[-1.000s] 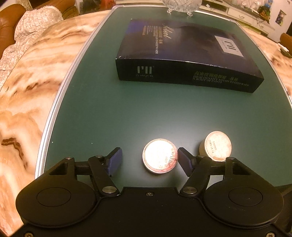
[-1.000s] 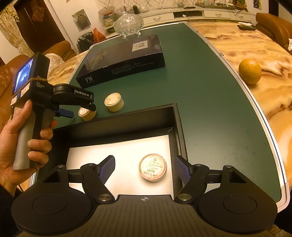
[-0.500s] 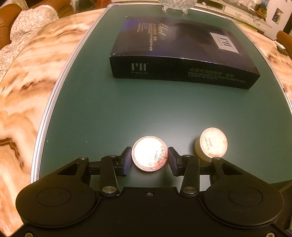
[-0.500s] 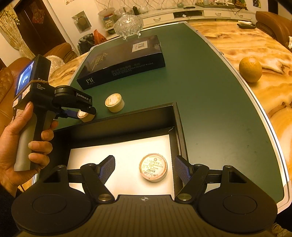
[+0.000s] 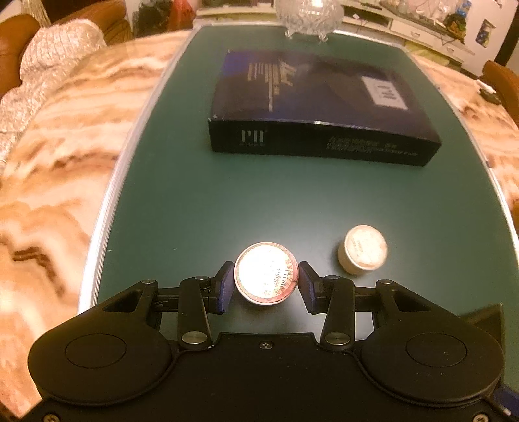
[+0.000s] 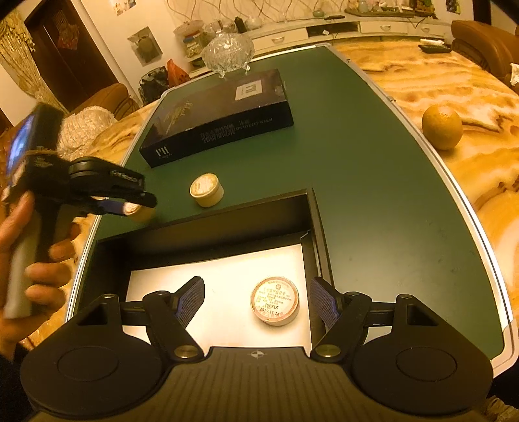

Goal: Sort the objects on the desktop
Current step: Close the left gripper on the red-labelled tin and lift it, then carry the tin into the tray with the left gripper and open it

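My left gripper [image 5: 266, 284] is shut on a small round tin [image 5: 265, 273] and holds it just above the green table mat [image 5: 194, 201]. It also shows in the right wrist view [image 6: 136, 207], left of the box. A second round tin [image 5: 363, 249] stands on the mat to its right, also in the right wrist view [image 6: 207, 189]. My right gripper [image 6: 256, 300] is open above a black open box [image 6: 227, 224] with a white floor. A third round tin [image 6: 275, 305] lies in that box between the fingers, untouched.
A long dark closed box [image 5: 321, 107] lies across the mat further back. A glass bowl [image 5: 308, 13] stands behind it. An orange [image 6: 441, 127] sits on the marble table top [image 6: 454, 81] at the right. The mat's metal edge [image 5: 107, 207] runs along the left.
My left gripper closed on the round tin and lifted it slightly off the mat, moving back and left. My right gripper has stayed open over the box.
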Motion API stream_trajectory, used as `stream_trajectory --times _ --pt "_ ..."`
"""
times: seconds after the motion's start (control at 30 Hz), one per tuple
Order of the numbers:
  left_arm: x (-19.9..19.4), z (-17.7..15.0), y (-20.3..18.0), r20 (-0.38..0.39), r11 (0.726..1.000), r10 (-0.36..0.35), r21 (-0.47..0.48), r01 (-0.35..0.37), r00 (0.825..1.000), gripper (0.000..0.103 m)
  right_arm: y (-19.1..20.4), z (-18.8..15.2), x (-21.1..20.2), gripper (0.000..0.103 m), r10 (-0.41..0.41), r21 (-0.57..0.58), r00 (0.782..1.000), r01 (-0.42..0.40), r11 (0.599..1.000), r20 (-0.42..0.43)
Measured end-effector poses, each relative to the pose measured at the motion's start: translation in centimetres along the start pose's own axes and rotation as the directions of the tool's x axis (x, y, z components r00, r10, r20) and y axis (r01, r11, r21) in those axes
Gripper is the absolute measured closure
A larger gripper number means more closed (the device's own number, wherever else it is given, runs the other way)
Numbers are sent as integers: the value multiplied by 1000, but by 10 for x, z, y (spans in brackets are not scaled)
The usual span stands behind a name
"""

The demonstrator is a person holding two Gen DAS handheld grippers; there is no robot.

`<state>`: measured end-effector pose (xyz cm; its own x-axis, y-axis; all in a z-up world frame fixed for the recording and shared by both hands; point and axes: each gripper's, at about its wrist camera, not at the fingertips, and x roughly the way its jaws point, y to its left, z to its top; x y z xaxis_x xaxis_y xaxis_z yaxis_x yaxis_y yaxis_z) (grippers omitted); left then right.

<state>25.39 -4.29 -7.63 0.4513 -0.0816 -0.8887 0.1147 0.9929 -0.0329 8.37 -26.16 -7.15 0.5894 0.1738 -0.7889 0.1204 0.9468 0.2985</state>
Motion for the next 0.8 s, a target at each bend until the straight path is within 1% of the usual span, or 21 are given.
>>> stream_trajectory --times 0.17,0.27,0.37,0.47,0.57,0.8 --pt "-42 -17 3 26 1000 -2 11 2 1000 62 2 -1 -11 28 2 7 1000 -2 1000 21" --pt "-61 -35 1 20 999 -7 33 6 1000 62 3 -3 -17 28 3 11 999 -3 1000 32" --pt "-72 -56 -2 1 999 2 52 -2 1000 62 4 -3 -23 28 1 15 999 -2 1000 44" --pt "-73 -74 -4 -23 998 2 61 0 1000 62 5 -5 -29 28 0 14 999 -1 1000 50" --pt "-67 -87 -7 -55 998 -3 64 6 998 62 7 -8 -34 28 0 10 999 -1 1000 55" --pt "-49 -102 -10 -93 998 7 65 -1 996 62 6 -13 -45 28 -8 11 998 8 1000 65"
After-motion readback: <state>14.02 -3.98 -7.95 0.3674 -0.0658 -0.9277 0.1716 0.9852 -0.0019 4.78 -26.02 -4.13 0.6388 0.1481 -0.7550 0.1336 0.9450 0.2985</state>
